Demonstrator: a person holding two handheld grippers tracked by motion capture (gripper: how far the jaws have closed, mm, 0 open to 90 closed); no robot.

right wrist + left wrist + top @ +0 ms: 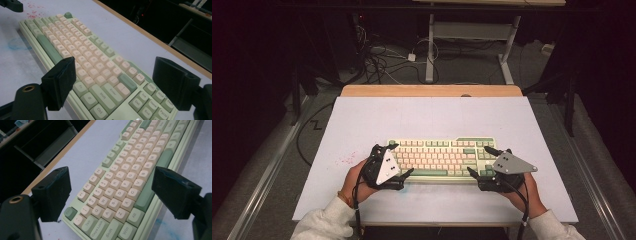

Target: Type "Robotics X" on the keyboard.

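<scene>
At the near edge of the table, two hands entered in pale grey sleeves, each holding a black two-jaw gripper. The left gripper (394, 160) stood at the left end of a mechanical keyboard (439, 157), its jaws spread wide apart, one near the far edge of the keyboard and one near the front edge, closed on nothing. In the left gripper view the jaws flanked the Tab, Caps Lock and Shift end of the keyboard (130, 180). The right gripper (479, 161) stood likewise at the right end, jaws parted and empty; in the right gripper view they straddled the Enter, Shift and Ctrl keys and the navigation cluster (152, 100). The keyboard, cream keys with green modifiers in a pale green case, lay flat on the lilac table mat (432, 117), in its near half. Faint red specks (346, 159) marked the mat to the left. Beyond the mat ran the wooden table edge (432, 90), then a floor with loose cables (382, 62).
</scene>
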